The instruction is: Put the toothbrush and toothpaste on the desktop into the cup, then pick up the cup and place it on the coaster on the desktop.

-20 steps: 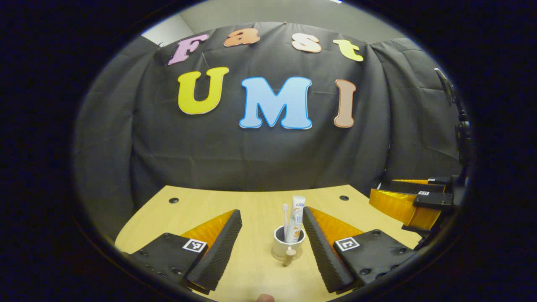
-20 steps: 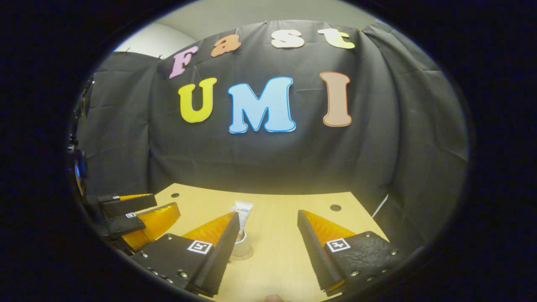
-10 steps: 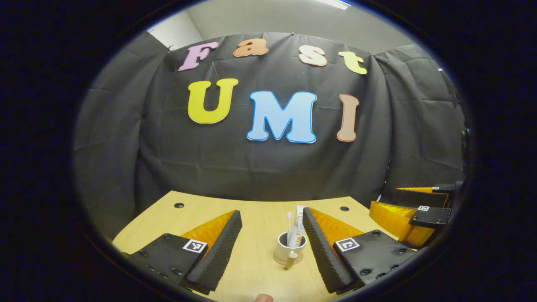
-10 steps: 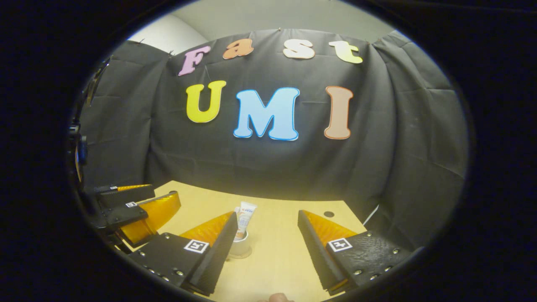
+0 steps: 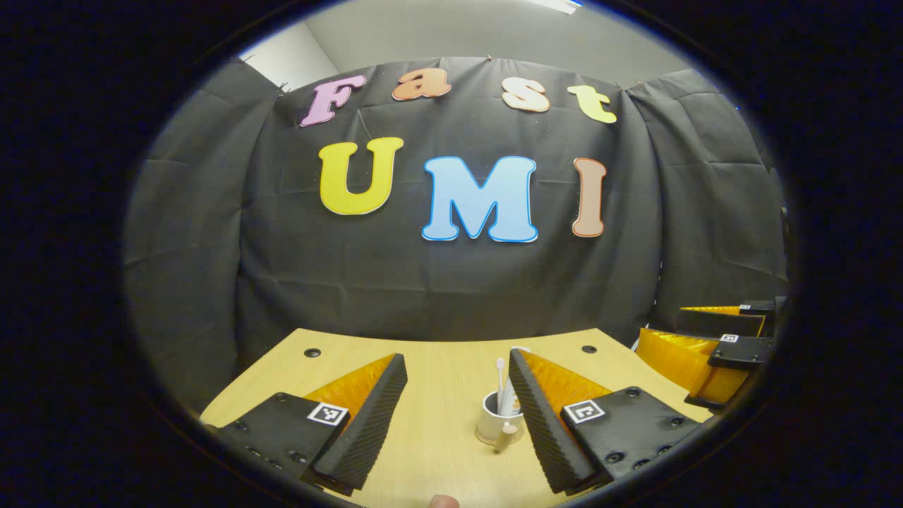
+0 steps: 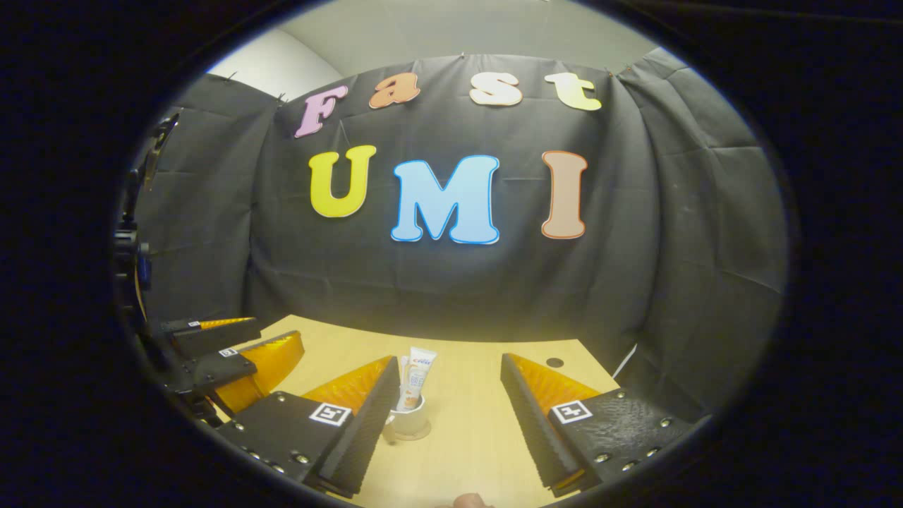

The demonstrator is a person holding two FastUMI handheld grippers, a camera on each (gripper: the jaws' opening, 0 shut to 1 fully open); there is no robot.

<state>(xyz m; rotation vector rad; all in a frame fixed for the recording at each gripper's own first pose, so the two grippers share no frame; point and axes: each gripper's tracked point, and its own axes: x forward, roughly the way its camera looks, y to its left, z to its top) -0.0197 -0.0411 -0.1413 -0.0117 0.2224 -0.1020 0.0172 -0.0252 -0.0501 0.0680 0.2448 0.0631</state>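
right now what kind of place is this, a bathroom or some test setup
Likely a staged recording booth, not a bathroom: black cloth wall, a bare wooden desktop, and one cup holding toothpaste.

A small white cup (image 5: 494, 425) stands upright on the light wooden desktop (image 5: 437, 451). It has a little handle that sticks out toward the front. A thin white toothbrush (image 5: 500, 384) stands up inside the cup. A white toothpaste (image 6: 419, 377) tube with some orange on it stands in the cup too, just beside the brush. Under the cup lies a round flat coaster (image 6: 416, 433).
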